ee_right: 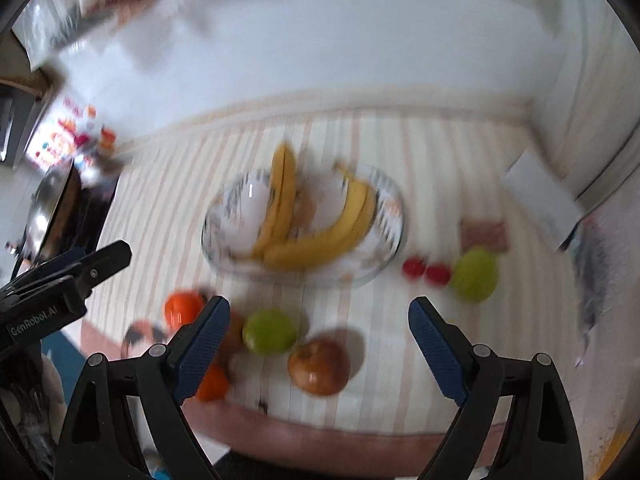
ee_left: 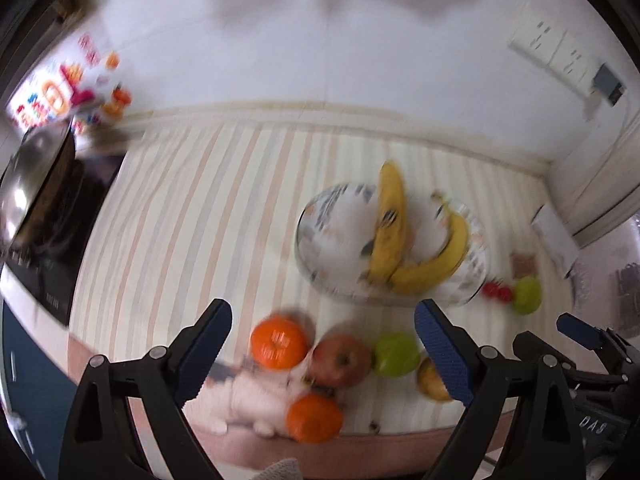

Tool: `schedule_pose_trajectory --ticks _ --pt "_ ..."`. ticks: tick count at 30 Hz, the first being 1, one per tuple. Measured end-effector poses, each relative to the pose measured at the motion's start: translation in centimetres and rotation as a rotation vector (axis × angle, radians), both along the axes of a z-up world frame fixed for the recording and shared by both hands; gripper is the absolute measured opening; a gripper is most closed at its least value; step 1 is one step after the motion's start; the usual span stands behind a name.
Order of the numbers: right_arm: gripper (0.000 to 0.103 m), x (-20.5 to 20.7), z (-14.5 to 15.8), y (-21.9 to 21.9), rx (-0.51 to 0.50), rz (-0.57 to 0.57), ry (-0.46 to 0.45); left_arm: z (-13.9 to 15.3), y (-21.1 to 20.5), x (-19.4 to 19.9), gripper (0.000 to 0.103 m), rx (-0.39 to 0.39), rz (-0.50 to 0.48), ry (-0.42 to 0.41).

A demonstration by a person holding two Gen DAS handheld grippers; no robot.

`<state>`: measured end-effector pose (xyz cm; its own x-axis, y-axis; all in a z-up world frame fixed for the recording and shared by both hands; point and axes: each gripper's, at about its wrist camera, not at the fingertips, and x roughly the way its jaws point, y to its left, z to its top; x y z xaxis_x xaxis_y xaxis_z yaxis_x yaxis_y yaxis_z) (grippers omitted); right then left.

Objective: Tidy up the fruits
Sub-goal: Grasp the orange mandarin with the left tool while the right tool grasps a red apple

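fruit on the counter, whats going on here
A person holds a two-finger gripper in each hand above a striped mat. Both the left gripper and right gripper are open and empty. Only bananas lie in the glass bowl; oranges, apples and small red fruits sit loose around it.

Clear glass bowl point(ee_right: 394, 216), striped cloth table cover point(ee_left: 192, 208), shiny metal wok point(ee_left: 28, 184), textured blue pads point(ee_left: 204, 354).
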<state>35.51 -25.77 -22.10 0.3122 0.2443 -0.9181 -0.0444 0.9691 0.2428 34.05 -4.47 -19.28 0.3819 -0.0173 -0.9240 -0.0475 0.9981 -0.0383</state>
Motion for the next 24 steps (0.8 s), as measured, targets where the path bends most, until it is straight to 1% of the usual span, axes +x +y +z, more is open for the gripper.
schedule_pose_trajectory --ticks 2,5,8,11,16,20,21,22,23,24 --pt "0.093 -0.2 -2.5 -0.1 0.027 0.024 0.062 -2.2 0.4 -1.1 0.093 0.01 0.021 0.067" --pt "0.093 -0.5 -5.8 -0.1 0.046 0.051 0.148 -5.9 0.9 -2.7 0.093 0.002 0.033 0.172" --pt "0.093 -0.7 -8.5 0.2 0.045 0.068 0.198 -9.7 1.1 -4.0 0.093 -0.033 0.035 0.29" --pt "0.093 -0.6 -10.5 0.4 0.037 0.073 0.234 -12.7 1.1 -4.5 0.093 -0.069 0.042 0.375" --pt "0.093 0.1 -13.1 1.1 0.027 0.089 0.273 -15.6 0.4 -5.2 0.093 -0.111 0.031 0.443" --pt "0.093 0.4 -14.3 2.1 0.01 0.105 0.293 -17.3 -0.3 -5.4 0.093 -0.113 0.02 0.474" --pt "0.093 0.5 -14.6 2.3 0.004 0.107 0.297 -17.6 -0.4 -5.5 0.092 -0.108 0.02 0.478" --pt "0.092 0.5 -14.8 2.5 0.001 0.109 0.3 -17.9 -0.7 -5.6 0.088 -0.108 0.018 0.477" --pt "0.09 0.6 -14.9 2.7 0.002 0.109 0.303 -18.0 -0.6 -5.7 0.073 -0.11 0.018 0.472" --pt "0.086 0.7 -15.0 2.9 0.005 0.108 0.305 -18.0 -0.7 -5.6 0.066 -0.098 0.019 0.467"
